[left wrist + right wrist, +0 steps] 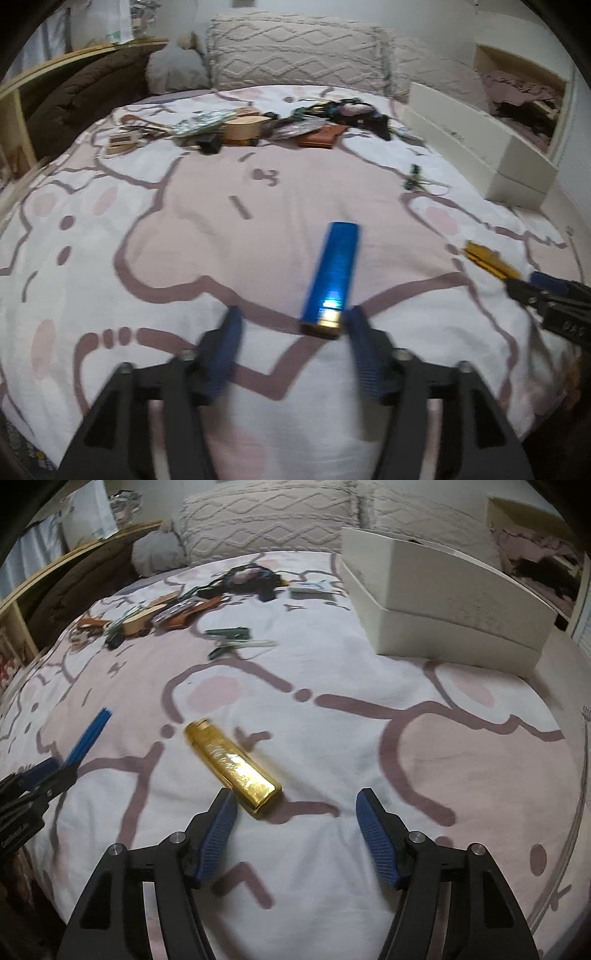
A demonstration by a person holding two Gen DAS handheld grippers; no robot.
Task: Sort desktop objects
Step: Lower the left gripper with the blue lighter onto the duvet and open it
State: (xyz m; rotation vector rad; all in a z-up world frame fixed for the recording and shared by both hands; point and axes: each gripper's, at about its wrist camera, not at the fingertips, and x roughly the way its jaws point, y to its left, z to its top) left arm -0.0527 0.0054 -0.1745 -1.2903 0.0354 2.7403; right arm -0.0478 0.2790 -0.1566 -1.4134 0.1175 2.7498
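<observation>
Lying on the bedspread (pixel 184 221), the blue lighter (pixel 334 273) sits just ahead of the spread left claw (pixel 291 328), the gold lighter (pixel 232 768) before the spread right claw (pixel 295 808); both look light, stiff, slick, best pinched across the flat sides, mid-body

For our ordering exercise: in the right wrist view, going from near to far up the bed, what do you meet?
Right gripper → gold lighter → green clips → pile of small items → knitted pillow.
</observation>
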